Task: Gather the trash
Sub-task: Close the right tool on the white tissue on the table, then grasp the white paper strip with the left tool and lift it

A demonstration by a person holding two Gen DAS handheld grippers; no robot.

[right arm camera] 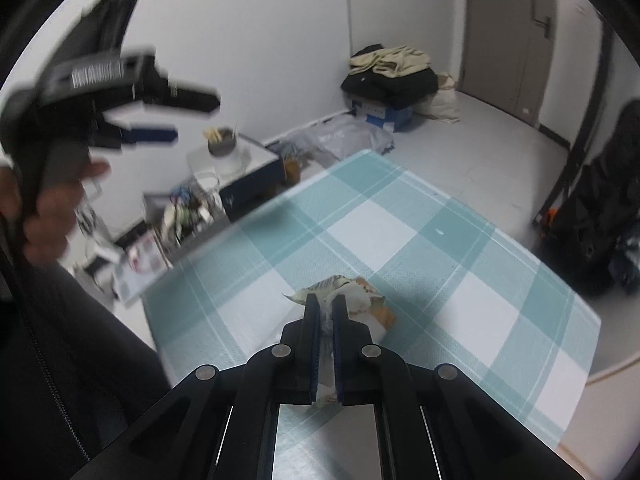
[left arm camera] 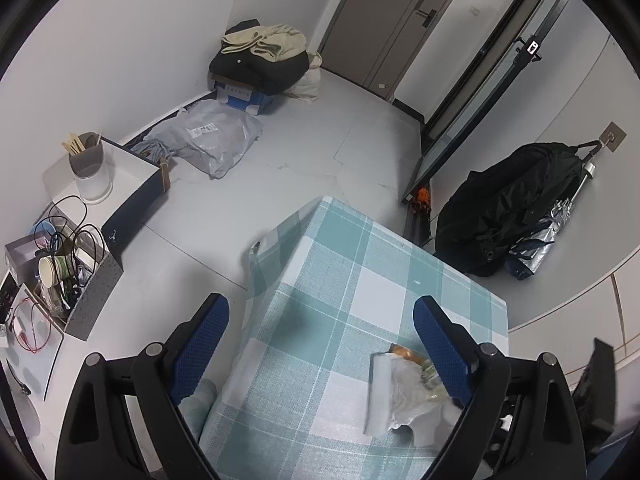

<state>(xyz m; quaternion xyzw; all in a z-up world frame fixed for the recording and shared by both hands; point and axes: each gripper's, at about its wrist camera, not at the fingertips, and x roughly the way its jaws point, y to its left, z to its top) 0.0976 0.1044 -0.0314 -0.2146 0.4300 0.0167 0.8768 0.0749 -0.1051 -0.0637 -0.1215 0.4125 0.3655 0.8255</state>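
Observation:
A crumpled wrapper with white paper and orange print (left arm camera: 404,392) lies on the teal checked tablecloth (left arm camera: 340,280). My left gripper (left arm camera: 320,340) is open and empty, held above the table with the wrapper near its right finger. In the right wrist view my right gripper (right arm camera: 326,300) is shut on the same wrapper (right arm camera: 360,300), which sticks out past the fingertips just above the cloth (right arm camera: 400,232). The left gripper (right arm camera: 176,116) shows blurred at upper left, held in a hand.
A low white box (left arm camera: 132,176) with a cup of sticks (left arm camera: 86,160) and a grey bin of clutter (left arm camera: 64,276) stand left of the table. A grey bag (left arm camera: 208,140), clothes on a blue box (left arm camera: 260,64) and a black backpack (left arm camera: 508,208) are on the floor.

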